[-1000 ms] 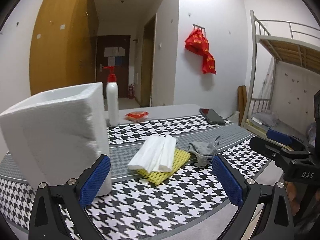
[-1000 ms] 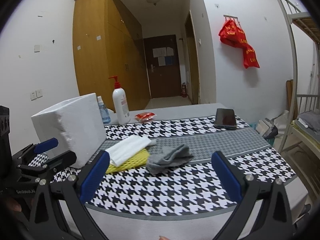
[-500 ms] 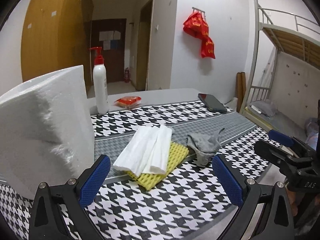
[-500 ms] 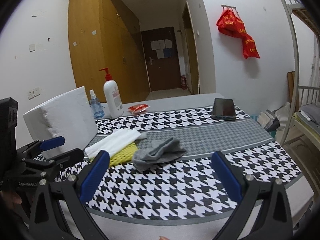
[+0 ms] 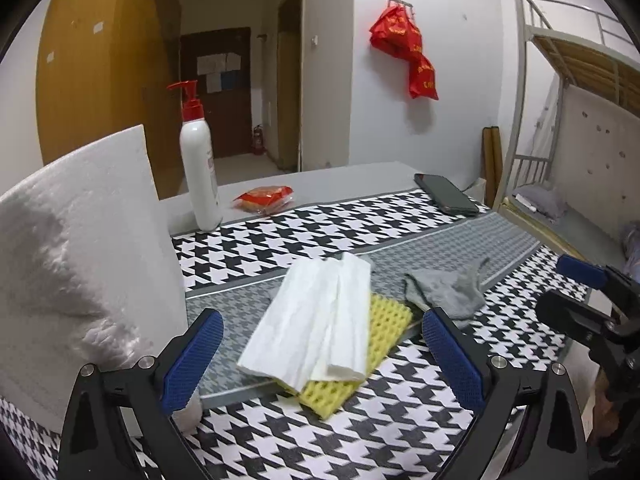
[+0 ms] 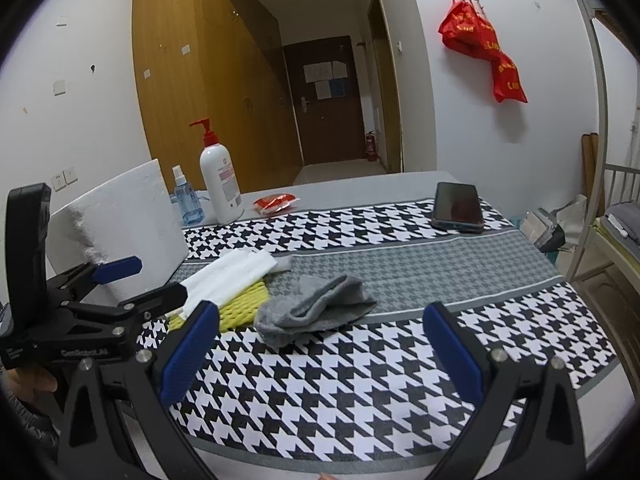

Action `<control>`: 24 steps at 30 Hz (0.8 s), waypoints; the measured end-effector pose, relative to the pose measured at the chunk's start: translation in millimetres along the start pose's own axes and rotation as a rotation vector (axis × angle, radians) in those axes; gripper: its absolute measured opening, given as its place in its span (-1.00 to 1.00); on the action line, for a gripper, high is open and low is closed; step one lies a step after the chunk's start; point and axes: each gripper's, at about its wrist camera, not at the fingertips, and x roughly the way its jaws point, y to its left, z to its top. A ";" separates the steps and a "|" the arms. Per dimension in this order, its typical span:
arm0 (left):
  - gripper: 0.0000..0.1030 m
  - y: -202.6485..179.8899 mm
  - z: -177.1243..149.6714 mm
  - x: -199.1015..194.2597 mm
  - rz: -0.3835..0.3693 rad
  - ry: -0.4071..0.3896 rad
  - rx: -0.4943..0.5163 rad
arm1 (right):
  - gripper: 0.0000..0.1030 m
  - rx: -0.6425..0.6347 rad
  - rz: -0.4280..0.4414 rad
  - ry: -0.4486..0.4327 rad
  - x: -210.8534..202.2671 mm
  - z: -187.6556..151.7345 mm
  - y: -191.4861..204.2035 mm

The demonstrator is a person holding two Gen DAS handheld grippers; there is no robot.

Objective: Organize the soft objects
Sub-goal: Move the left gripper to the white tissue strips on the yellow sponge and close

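Note:
A folded white paper towel (image 5: 320, 316) lies on top of a yellow waffle sponge cloth (image 5: 360, 360) on the houndstooth table. A crumpled grey sock (image 5: 444, 292) lies just right of them. My left gripper (image 5: 320, 356) is open, its blue pads either side of the towel and sponge, a little in front of them. In the right wrist view the towel (image 6: 232, 276), the sponge cloth (image 6: 236, 308) and the sock (image 6: 312, 312) lie ahead of my right gripper (image 6: 320, 352), which is open and holds nothing. The left gripper (image 6: 120, 280) shows there at the left.
A tall white foam block (image 5: 76, 264) stands close on the left. Behind it are a pump bottle (image 5: 200, 168), a small blue spray bottle (image 6: 186, 200), a red snack packet (image 5: 264, 198) and a phone (image 5: 446, 194). A bunk bed frame (image 5: 560, 80) stands right of the table (image 6: 380, 380).
My left gripper has moved forward and right toward the towel and sponge, which look larger now. The right gripper has edged closer to the sock. Both stay open.

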 end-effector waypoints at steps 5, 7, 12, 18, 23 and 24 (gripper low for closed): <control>0.88 4.5 4.6 10.4 -0.007 0.031 -0.015 | 0.99 -0.007 0.000 0.013 8.7 4.5 2.4; 0.75 -0.4 5.3 16.5 -0.012 0.059 0.005 | 0.99 -0.001 -0.002 0.024 12.9 5.4 1.6; 0.43 -1.7 2.9 34.5 -0.039 0.152 -0.007 | 0.99 0.012 0.000 0.050 19.5 5.9 0.3; 0.09 2.8 -3.8 48.8 -0.023 0.231 -0.025 | 0.99 0.005 -0.001 0.064 21.7 6.3 1.3; -0.21 3.4 -4.1 51.0 -0.001 0.240 -0.011 | 0.99 -0.001 -0.003 0.080 25.9 6.9 1.9; -0.25 3.6 -4.0 51.7 0.000 0.241 -0.010 | 0.99 0.000 -0.001 0.082 26.8 7.1 2.1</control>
